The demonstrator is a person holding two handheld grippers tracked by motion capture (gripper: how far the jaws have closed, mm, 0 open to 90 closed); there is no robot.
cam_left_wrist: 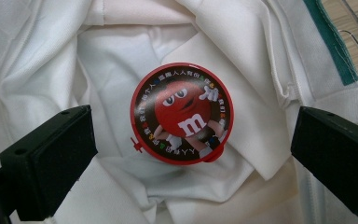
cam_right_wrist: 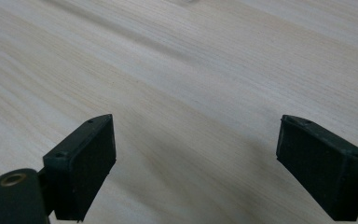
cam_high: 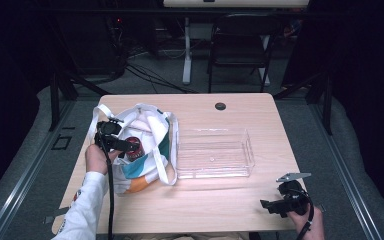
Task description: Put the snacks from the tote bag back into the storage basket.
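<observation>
Fabric folds of white bag (cam_left_wrist: pixel 223 42) around round tin (cam_left_wrist: pixel 182 113), left gripper (cam_left_wrist: pixel 191 154) fingers spread wide either side

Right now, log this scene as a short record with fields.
surface: wooden table
bag: white tote bag, mouth open, at the table's left
in bag: round red tin, M&M character on its lid
left gripper: open, jaws either side of the tin, not touching
tray: clear plastic tray, beside the bag, looks empty
right gripper: open, over bare wood
</observation>
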